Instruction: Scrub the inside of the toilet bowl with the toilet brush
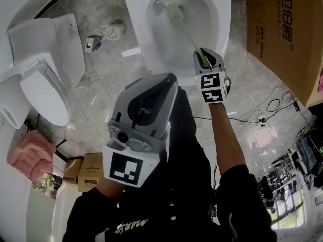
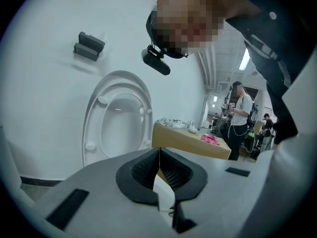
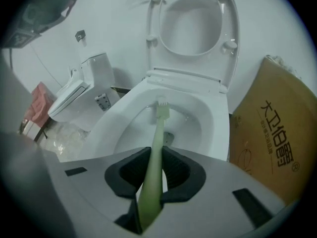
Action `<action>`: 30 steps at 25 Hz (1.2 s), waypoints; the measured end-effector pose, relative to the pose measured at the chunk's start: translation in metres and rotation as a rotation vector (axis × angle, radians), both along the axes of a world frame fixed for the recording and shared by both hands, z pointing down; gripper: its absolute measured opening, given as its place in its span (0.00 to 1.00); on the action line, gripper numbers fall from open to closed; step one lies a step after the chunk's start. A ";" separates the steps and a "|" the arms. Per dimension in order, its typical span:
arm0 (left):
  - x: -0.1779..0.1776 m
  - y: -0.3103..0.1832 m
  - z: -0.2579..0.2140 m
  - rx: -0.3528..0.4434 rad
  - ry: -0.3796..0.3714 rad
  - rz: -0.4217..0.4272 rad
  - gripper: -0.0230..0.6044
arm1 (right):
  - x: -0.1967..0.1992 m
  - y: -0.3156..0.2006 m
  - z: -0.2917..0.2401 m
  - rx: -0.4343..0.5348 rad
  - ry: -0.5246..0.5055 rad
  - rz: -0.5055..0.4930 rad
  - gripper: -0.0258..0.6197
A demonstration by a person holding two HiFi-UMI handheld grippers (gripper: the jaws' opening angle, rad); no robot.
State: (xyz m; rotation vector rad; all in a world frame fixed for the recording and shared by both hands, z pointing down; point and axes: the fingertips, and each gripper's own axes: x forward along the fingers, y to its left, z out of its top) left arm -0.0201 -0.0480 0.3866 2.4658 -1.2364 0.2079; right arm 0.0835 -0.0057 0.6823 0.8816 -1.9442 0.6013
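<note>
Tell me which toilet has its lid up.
The toilet beside the cardboard box, where the right gripper holds the toilet brush; the other toilet has its lid down.

right tool (image 1: pixel 203 56) grips toilet brush (image 1: pixel 174 11), its head inside toilet bowl (image 1: pixel 137 19); left tool (image 1: pixel 162 86) outside it.

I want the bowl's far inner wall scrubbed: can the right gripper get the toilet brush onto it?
Probably yes: the right gripper grips the toilet brush, its head lies at the far wall of the toilet bowl, and the raised seat leaves the opening free.
</note>
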 end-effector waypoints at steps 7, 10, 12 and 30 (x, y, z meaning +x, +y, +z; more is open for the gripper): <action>-0.006 0.001 0.004 -0.002 0.005 -0.005 0.08 | -0.009 -0.012 0.022 0.010 0.123 -0.173 0.17; -0.008 0.002 0.004 -0.004 0.008 -0.008 0.08 | -0.016 -0.020 0.027 0.047 0.186 -0.283 0.17; -0.010 0.002 0.002 -0.004 0.012 -0.013 0.08 | -0.018 -0.025 0.029 0.062 0.225 -0.348 0.17; -0.012 0.007 -0.008 -0.001 0.020 -0.013 0.08 | -0.004 -0.061 0.022 0.125 0.403 -0.524 0.17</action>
